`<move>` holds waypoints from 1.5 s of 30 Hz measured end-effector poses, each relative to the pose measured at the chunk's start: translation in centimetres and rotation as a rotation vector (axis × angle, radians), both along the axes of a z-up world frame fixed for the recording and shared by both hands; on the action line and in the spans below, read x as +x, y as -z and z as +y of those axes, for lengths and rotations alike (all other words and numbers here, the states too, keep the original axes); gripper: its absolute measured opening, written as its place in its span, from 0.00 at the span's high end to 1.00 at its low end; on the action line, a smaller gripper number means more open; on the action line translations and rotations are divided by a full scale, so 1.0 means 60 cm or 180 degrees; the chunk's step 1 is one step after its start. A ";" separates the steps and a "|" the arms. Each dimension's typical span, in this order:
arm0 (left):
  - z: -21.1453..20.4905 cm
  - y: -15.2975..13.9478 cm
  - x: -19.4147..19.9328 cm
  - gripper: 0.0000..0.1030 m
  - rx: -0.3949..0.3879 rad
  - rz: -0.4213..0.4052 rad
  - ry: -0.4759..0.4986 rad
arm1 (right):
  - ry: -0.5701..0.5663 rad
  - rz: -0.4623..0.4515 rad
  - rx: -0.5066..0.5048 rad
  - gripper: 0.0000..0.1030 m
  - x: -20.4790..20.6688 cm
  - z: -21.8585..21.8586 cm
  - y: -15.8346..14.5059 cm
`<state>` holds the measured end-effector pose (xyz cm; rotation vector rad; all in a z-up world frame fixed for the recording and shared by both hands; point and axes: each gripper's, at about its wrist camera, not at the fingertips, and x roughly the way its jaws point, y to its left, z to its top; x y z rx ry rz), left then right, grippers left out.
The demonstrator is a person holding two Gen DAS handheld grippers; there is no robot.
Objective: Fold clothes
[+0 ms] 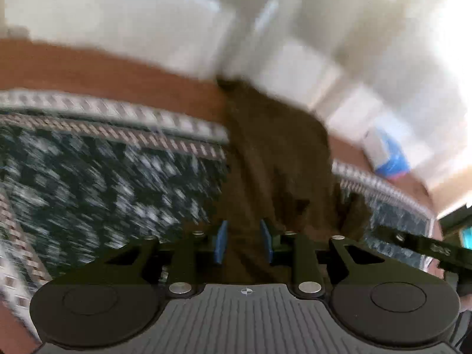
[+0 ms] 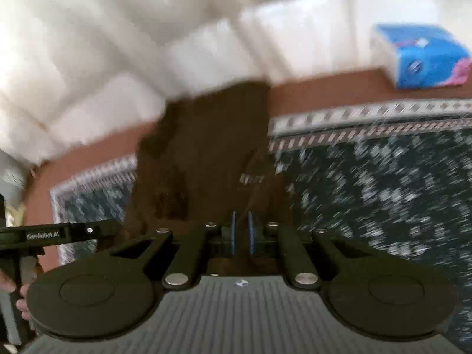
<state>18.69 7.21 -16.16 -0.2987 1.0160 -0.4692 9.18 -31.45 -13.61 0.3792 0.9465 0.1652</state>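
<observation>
Step in hand, my read: you're letting go of the brown garment [image 1: 274, 159] after a fold or lay-down, not picking up. Both views are motion-blurred, so detail is soft.

Garment lies as a long brown strip on the patterned rug [image 1: 97, 177], running from just under both grippers out across the rug border onto the brown floor [image 1: 88, 67], its far end against the white furniture [image 1: 124, 20]. Can't tell what kind of garment it is, or how many layers.

L gripper [image 1: 244, 242]: jaws clearly apart, blue pads not pressing; cloth shows in the gap, looks released.
R gripper [image 2: 242, 233]: jaws only slightly apart, narrow gap w/ cloth in it. Whether the pads pinch the fabric I can't tell from this blur.

Each gripper shows at the edge of the other's view, so you're working side by side at the near end.

Blue-white pack [image 2: 424, 56] sits on the floor beyond the rug, well apart from the cloth.

Next move, as I judge it: open R fully, lift both clear w/o dragging the fabric, then check the strip is flat & pick the edge for the next fold.
</observation>
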 end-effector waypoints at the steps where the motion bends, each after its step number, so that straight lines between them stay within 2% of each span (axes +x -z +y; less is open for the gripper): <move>1: 0.016 -0.010 -0.016 0.46 0.0051 -0.0032 0.0038 | 0.0006 -0.0056 0.0018 0.78 -0.014 -0.013 -0.019; 3: 0.043 -0.020 -0.049 0.43 0.0107 0.0022 0.0132 | 0.0077 -0.0088 0.0033 0.53 -0.055 -0.046 -0.046; 5: 0.063 -0.007 -0.084 0.42 0.0078 0.0254 0.0194 | 0.0163 -0.0013 0.0133 0.52 -0.102 -0.073 -0.052; 7: 0.072 0.009 -0.114 0.38 0.0067 0.0406 0.0216 | 0.0259 0.0178 0.0213 0.52 -0.149 -0.087 -0.033; 11: 0.082 0.037 -0.163 0.37 0.0005 0.0660 0.0261 | 0.0482 0.0529 0.0374 0.51 -0.232 -0.087 0.015; 16: 0.076 0.048 -0.177 0.36 0.0010 0.0684 0.0368 | 0.0789 0.0680 0.0533 0.51 -0.284 -0.085 0.041; 19: 0.072 0.056 -0.175 0.36 -0.0023 0.0748 0.0458 | 0.0874 0.0706 0.0590 0.49 -0.291 -0.080 0.047; 24: 0.058 0.069 -0.176 0.36 -0.0124 0.0797 0.0553 | 0.0809 0.0740 0.0549 0.45 -0.281 -0.070 0.054; 28: 0.044 0.069 -0.181 0.35 -0.0118 0.0745 0.0646 | 0.0779 0.0771 0.0548 0.45 -0.276 -0.069 0.058; 33: 0.032 0.068 -0.179 0.36 -0.0087 0.0753 0.0599 | 0.0631 0.0761 0.0553 0.45 -0.278 -0.070 0.058; 34: 0.026 0.067 -0.179 0.50 -0.0057 0.0732 0.0601 | 0.0606 0.0754 0.0560 0.46 -0.277 -0.071 0.058; 35: 0.022 0.066 -0.180 0.91 -0.0009 0.0696 0.0619 | 0.0578 0.0745 0.0568 0.54 -0.276 -0.072 0.059; 36: 0.021 0.063 -0.181 0.93 0.0026 0.0678 0.0619 | 0.0527 0.0739 0.0594 0.80 -0.273 -0.072 0.060; 37: 0.020 0.060 -0.181 0.95 0.0046 0.0673 0.0602 | 0.0458 0.0770 0.0695 0.90 -0.269 -0.075 0.061; 39: 0.025 0.036 -0.183 0.96 0.0057 0.0631 0.0506 | 0.0336 0.0742 0.0762 0.90 -0.261 -0.076 0.047; 45: 0.055 -0.078 -0.216 0.96 -0.0173 0.0261 0.0372 | -0.0193 0.0303 0.0701 0.91 -0.253 -0.079 -0.082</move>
